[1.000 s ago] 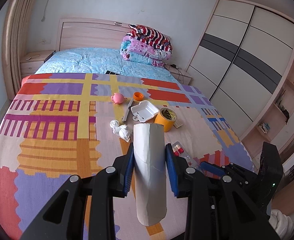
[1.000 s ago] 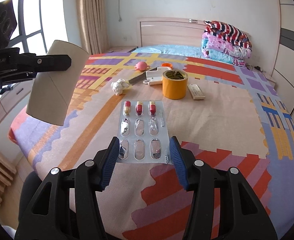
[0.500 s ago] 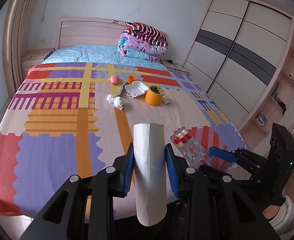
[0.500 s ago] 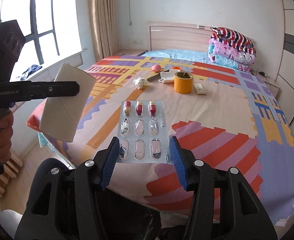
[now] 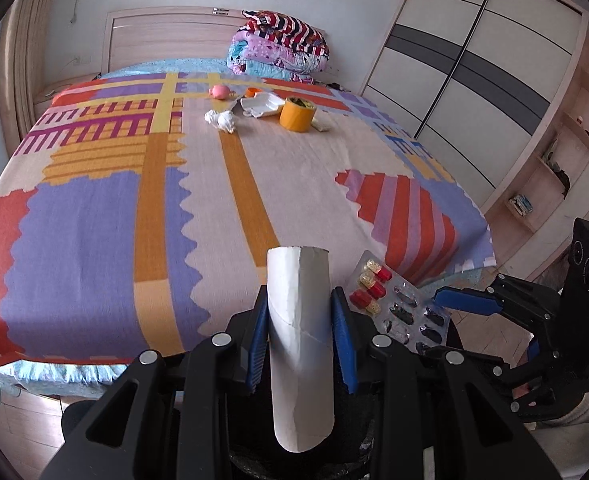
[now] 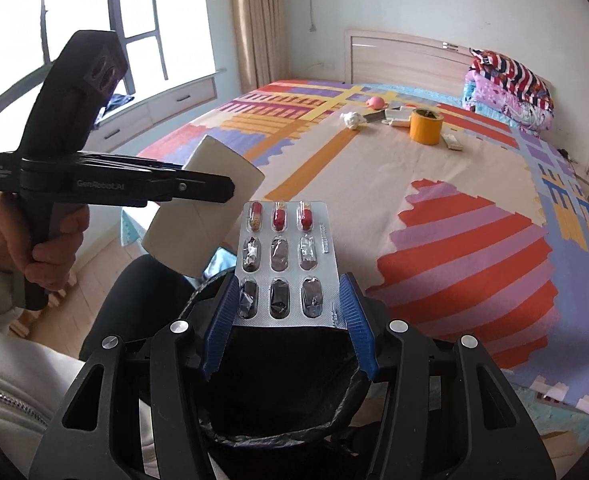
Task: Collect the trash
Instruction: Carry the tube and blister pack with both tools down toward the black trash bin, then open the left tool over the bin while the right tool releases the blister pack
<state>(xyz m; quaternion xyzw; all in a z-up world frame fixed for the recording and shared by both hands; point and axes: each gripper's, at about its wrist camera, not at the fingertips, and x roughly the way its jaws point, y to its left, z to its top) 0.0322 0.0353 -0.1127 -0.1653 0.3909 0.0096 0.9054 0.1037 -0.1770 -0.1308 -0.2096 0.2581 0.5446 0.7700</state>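
Note:
My left gripper (image 5: 299, 340) is shut on a white cardboard tube (image 5: 300, 344), held upright off the foot of the bed. In the right wrist view the same cardboard tube (image 6: 202, 216) hangs at left in the left gripper (image 6: 210, 190). My right gripper (image 6: 288, 320) is shut on a silver pill blister pack (image 6: 282, 264) with three red capsules left in it. The blister pack (image 5: 398, 306) also shows at lower right in the left wrist view. Both items hover over a black-lined bin (image 6: 278, 384) just below the grippers.
On the patterned bed cover (image 5: 294, 168) far ahead lie a crumpled tissue (image 5: 220, 119), a yellow tape roll (image 5: 296, 113), a white foam tray (image 5: 260, 105), a pink toy (image 5: 219, 91) and an orange cap (image 5: 251, 91). A wardrobe (image 5: 454, 68) stands right, folded quilts (image 5: 282, 50) at the headboard.
Both grippers have drawn back from over the bed to beyond its foot and sunk a little, each keeping its item. The black bin has come into view beneath them.

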